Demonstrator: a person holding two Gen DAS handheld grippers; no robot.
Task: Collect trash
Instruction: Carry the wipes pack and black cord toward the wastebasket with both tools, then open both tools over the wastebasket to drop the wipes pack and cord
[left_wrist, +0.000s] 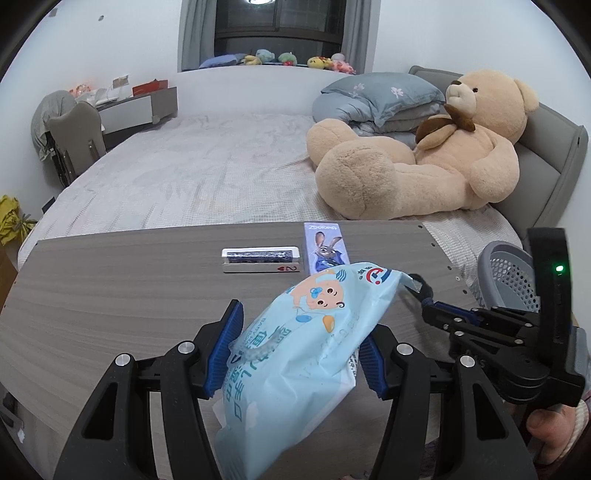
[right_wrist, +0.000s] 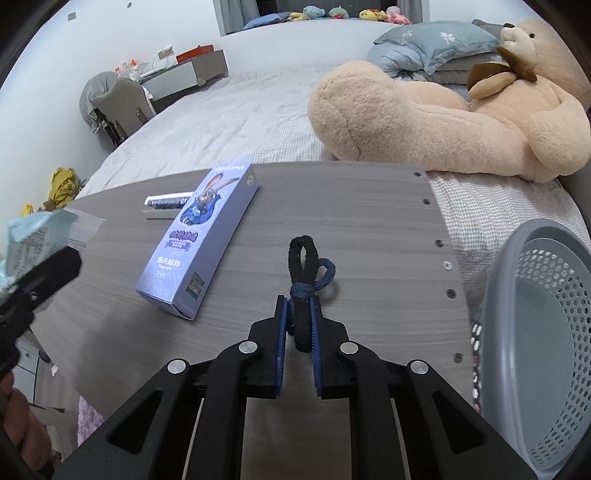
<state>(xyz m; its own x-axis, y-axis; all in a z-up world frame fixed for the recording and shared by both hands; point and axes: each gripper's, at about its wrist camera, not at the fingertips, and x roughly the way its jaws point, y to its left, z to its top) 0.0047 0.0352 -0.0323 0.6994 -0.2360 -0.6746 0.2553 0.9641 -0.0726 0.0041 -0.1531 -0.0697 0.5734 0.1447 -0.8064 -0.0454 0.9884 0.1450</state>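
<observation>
My left gripper (left_wrist: 295, 343) is shut on a light blue wet-wipes pack (left_wrist: 295, 354) with a cartoon baby on it, held above the grey wooden table (left_wrist: 110, 295). The pack's end shows at the left edge of the right wrist view (right_wrist: 33, 236). My right gripper (right_wrist: 299, 314) is shut on a black and blue hair tie (right_wrist: 304, 273), held low over the table (right_wrist: 369, 240); it also shows in the left wrist view (left_wrist: 424, 295). A purple box with a cartoon rabbit (right_wrist: 203, 236) lies on the table, also in the left wrist view (left_wrist: 327, 247).
A grey perforated basket (right_wrist: 535, 350) stands at the table's right edge, also in the left wrist view (left_wrist: 506, 273). A small card box (left_wrist: 260, 260) lies beside the purple box. Behind the table is a bed (left_wrist: 203, 166) with a big teddy bear (left_wrist: 424, 155).
</observation>
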